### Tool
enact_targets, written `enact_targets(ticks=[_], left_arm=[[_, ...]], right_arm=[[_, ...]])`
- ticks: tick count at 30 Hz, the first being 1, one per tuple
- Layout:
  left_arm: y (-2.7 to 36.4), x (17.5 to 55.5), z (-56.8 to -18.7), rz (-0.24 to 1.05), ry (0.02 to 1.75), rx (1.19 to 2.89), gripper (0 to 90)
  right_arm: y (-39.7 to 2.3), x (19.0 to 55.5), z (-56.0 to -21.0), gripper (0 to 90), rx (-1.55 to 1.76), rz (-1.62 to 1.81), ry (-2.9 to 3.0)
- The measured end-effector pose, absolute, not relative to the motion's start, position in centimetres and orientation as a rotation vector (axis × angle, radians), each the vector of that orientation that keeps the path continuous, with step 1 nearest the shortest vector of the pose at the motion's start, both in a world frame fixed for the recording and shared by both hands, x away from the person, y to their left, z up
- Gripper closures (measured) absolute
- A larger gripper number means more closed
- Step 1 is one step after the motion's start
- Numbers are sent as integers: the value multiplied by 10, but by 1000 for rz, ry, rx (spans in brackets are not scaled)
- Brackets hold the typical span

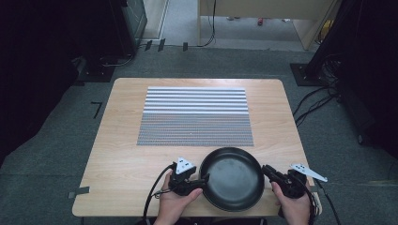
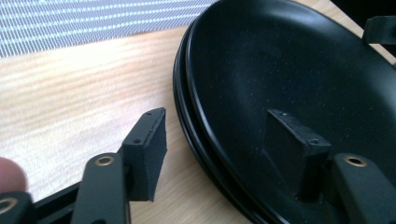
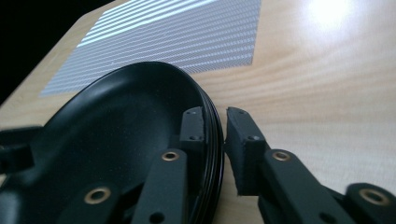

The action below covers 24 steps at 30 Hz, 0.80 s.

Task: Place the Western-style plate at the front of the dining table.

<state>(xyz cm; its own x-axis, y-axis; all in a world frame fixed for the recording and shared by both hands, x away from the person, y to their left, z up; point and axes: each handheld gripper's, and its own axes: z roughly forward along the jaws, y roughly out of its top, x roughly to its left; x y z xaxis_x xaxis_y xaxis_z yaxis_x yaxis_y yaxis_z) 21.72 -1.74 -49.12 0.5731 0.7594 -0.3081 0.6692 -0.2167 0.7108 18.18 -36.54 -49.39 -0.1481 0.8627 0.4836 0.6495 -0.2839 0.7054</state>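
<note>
Pan (image 1: 232,178) sits at the near edge of the table (image 1: 117,154) in the high view, dead centre between the two tongs; left gripper (image 1: 197,182) comes at its left rim, right gripper (image 1: 267,171) at its right rim, so the thing is bracketed from both sides and neither hand is really nearer; it's round with no handle I can make out, so no long axis to worry about, what matters is just rim-on-each-side; the striped mat (image 1: 195,115) lies farther back, just beyond the pan but not touching it.

Left gripper view: the pan (image 2: 289,70) is off to the right of centre; one jaw stands inside the bowl, the other outside over bare wood, with the rim running between them; there's a clear gap on the outer side, so it's about half open and straddling the rim, not pinching it yet as far as I can see.

Right gripper view: pan (image 3: 116,121) to the left; here the jaws are nearly together with the rim sandwiched between them; inner pad looks tight against the wall, outer one at most a sliver off, so I'd call that a grip on the rim.

My guess: left has to finish closing before anyone lifts; otherwise the pan tips toward that side.
</note>
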Motion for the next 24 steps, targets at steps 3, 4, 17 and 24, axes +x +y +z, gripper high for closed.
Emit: enact_targets(ticks=[3,4,17,24], left_arm=[[-16,217,-494,95,1145,1951,455],[-16,218,-495,78,1139,1950,468],[-11,219,-497,17,1147,1917,565],[-10,219,-497,0,1175,1891,593]], right_arm=[[-367,183,-497,802,1938,1442,1726],[-367,183,-497,814,1947,1449,1728],[-357,184,-499,863,1971,1454,1708],[-356,186,-501,867,1997,1476,1670]])
